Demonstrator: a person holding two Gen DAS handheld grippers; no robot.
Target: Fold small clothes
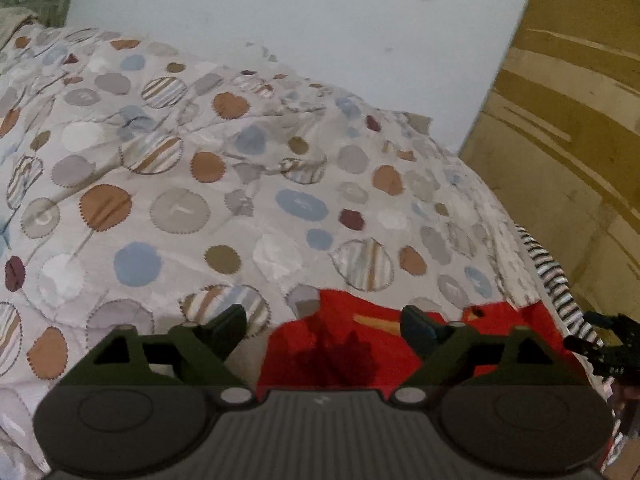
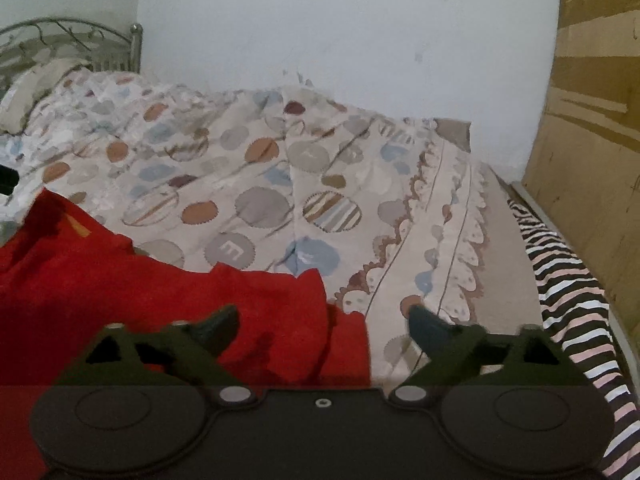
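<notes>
One red garment (image 2: 160,292) (rumpled) lies beneath two wide-open claws, left claw (image 1: 322,322) and right claw (image 2: 322,322).

The spotted bedspread (image 1: 168,184) lies wide and bare to the left and far side, rumpled but low, so a hand could cross it freely up to the pale wall (image 2: 340,48). Near at hand the red garment (image 2: 152,304) is heaped on the cover and takes up the near left ground. On the right, a striped cloth (image 2: 568,292) runs along the bed's edge, and just beyond it a brown board (image 2: 592,140) stands upright, closing that side. At the far left a metal headboard (image 2: 80,44) and a pillow (image 2: 36,88) end the bed.
</notes>
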